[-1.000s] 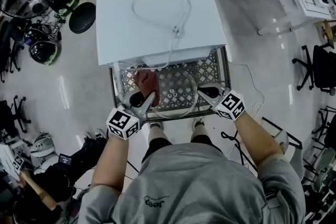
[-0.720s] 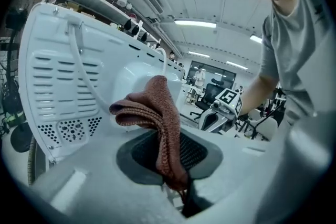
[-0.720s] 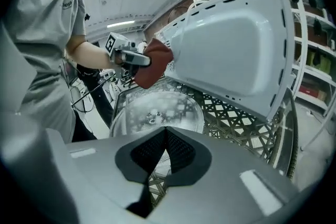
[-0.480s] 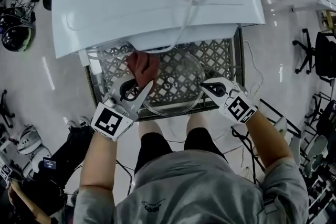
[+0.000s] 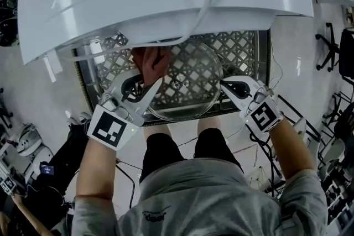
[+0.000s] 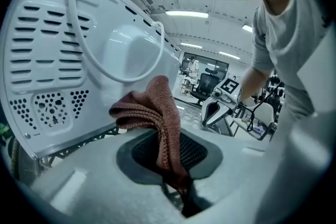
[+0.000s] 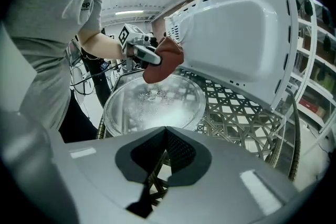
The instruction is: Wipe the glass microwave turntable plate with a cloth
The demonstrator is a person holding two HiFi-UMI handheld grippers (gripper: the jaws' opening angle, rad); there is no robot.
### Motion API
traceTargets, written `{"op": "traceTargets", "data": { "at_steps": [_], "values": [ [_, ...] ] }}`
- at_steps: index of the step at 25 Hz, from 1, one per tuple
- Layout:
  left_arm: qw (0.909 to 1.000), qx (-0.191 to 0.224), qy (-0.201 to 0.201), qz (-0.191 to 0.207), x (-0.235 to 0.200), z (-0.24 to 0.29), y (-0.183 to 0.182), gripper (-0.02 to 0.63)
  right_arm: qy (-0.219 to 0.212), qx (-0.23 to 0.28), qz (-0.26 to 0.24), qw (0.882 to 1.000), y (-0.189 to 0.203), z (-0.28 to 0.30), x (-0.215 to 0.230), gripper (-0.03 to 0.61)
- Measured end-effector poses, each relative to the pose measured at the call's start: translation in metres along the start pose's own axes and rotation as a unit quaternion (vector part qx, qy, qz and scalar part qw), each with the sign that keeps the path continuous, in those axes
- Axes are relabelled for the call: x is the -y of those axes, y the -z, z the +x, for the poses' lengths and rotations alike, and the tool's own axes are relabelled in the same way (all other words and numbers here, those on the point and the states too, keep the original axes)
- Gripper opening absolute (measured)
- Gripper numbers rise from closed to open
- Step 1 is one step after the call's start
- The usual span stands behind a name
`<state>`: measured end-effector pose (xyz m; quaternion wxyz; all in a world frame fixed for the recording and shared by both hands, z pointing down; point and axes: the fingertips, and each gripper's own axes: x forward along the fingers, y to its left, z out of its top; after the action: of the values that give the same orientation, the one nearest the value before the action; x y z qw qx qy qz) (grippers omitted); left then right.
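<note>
Left gripper [image 5: 154,84] clamping brown cloth [image 5: 148,59] above glass plate [image 5: 191,72], right gripper [image 5: 223,84] jaws together beside plate rim, shirt print [image 5: 156,215] unreadable.

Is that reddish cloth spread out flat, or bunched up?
Bunched up: the cloth hangs in thick folds from the shut left gripper.

Not much can be read here, tbh. A small dark logo is printed on the back of the grey shirt [image 5: 156,216], but it's too tiny to be made out. Same goes for the print on the sleeve [image 7: 86,5]. Black-and-white square markers are carried on the left gripper [image 5: 151,81] and right gripper [image 5: 225,85], and these are coded patterns only, nothing legible.
</note>
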<state>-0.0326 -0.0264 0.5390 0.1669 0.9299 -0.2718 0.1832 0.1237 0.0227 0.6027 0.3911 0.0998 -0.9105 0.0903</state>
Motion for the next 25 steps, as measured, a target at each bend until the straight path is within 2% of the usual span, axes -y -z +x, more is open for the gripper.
{"op": "traceTargets", "data": {
  "at_steps": [3, 6, 8, 10, 12, 14, 15, 17, 18, 19, 23, 25],
  "values": [
    [0.9979, -0.053, -0.005, 0.038, -0.001, 0.008, 0.005, 0.064, 0.002, 0.000, 0.002, 1.000, 0.003, 0.001, 0.000, 0.011],
    [0.9881, -0.111, -0.025, 0.104, 0.000, 0.024, 0.003, 0.064, 0.006, 0.013, 0.000, 1.000, 0.002, 0.001, 0.000, 0.011],
    [0.9742, -0.144, -0.031, 0.171, 0.007, 0.040, -0.002, 0.064, 0.007, 0.020, 0.002, 1.000, 0.000, 0.001, 0.001, 0.011],
    [0.9531, -0.171, -0.033, 0.247, 0.016, 0.060, -0.008, 0.064, 0.010, 0.024, 0.006, 1.000, -0.001, 0.000, 0.002, 0.011],
    [0.9206, -0.200, -0.040, 0.333, 0.023, 0.081, -0.011, 0.064, 0.010, 0.028, 0.006, 1.000, -0.002, 0.000, 0.002, 0.011],
    [0.8797, -0.228, -0.052, 0.414, 0.028, 0.104, -0.011, 0.064, 0.009, 0.031, 0.006, 0.999, -0.002, 0.001, 0.002, 0.011],
    [0.8549, -0.246, -0.055, 0.453, 0.030, 0.115, -0.005, 0.064, 0.008, 0.030, 0.007, 0.999, -0.002, 0.001, 0.002, 0.011],
    [0.7982, -0.292, -0.053, 0.524, 0.030, 0.131, 0.013, 0.064, 0.004, 0.022, 0.009, 1.000, 0.000, 0.001, 0.002, 0.011],
    [0.7803, -0.307, -0.053, 0.542, 0.029, 0.136, 0.019, 0.064, 0.002, 0.018, 0.012, 1.000, 0.001, 0.001, 0.001, 0.011],
    [0.7751, -0.316, -0.054, 0.544, 0.027, 0.139, 0.020, 0.064, 0.001, 0.016, 0.017, 1.000, 0.001, 0.001, 0.001, 0.011],
    [0.7969, -0.329, -0.054, 0.504, 0.018, 0.136, 0.016, 0.064, 0.004, 0.026, 0.031, 0.999, 0.002, 0.002, 0.001, 0.011],
    [0.7969, -0.337, -0.055, 0.498, 0.014, 0.131, 0.017, 0.064, 0.009, 0.035, 0.040, 0.999, 0.004, 0.003, 0.002, 0.011]
  ]
}}
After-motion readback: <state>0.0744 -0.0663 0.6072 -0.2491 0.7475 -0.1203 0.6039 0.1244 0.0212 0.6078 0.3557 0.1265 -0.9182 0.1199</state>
